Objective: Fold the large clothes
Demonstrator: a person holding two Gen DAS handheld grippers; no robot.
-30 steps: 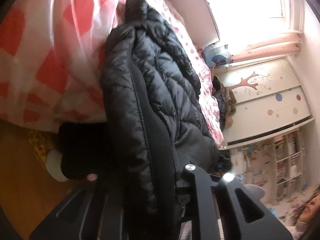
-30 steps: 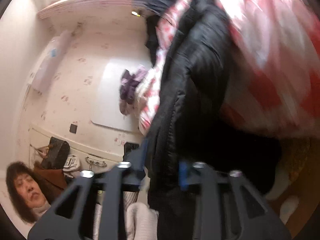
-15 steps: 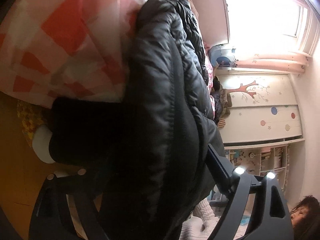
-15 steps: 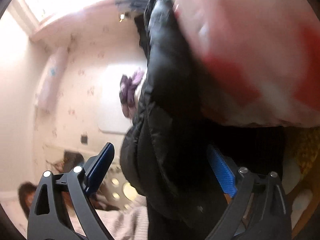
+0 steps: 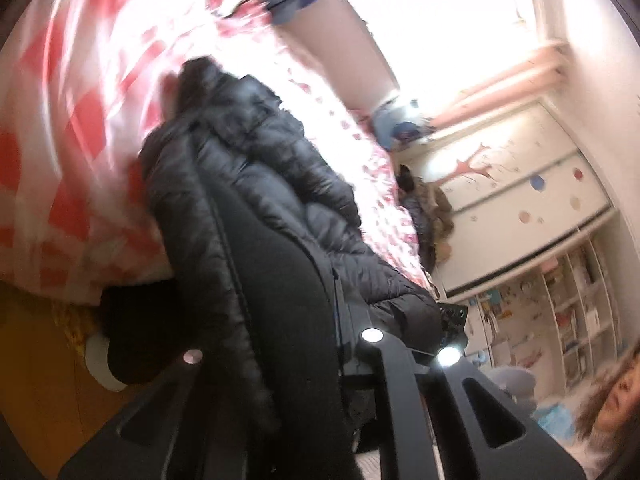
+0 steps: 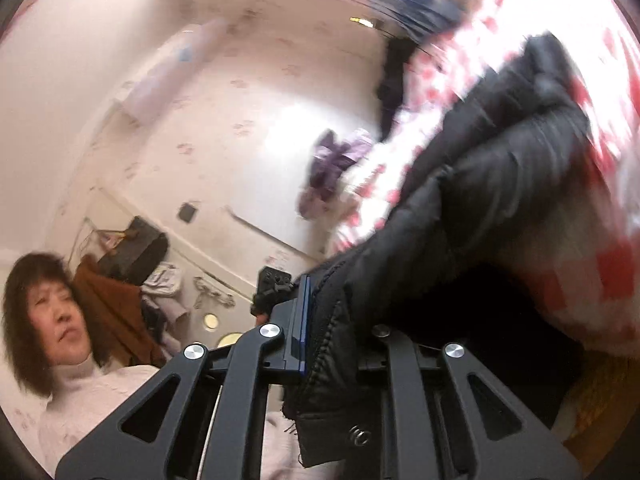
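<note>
A black puffer jacket [image 5: 248,184] hangs over the edge of a bed covered by a red-and-white checked quilt [image 5: 80,120]. In the left wrist view my left gripper [image 5: 288,332] is shut on the jacket's lower edge, and the dark fabric hides its pads. In the right wrist view the same jacket [image 6: 480,184] runs up towards the quilt [image 6: 600,248]. My right gripper [image 6: 336,332] has its jaws closing on the jacket's zip edge, and the blue pad [image 6: 302,320] presses against the cloth. A snap button shows on the hem below.
A person [image 5: 616,396] in a pale jumper [image 6: 92,396] stands close behind both grippers. A cupboard with a tree picture [image 5: 520,184] and bookshelves [image 5: 572,300] line the far wall. Purple clothes [image 6: 336,160] lie on the floral sheet. Wooden floor [image 5: 32,360] is at the lower left.
Half a second ago both grippers stood wide open around the jacket; now both have closed on it. Both have risen, lifting the jacket's edge.
</note>
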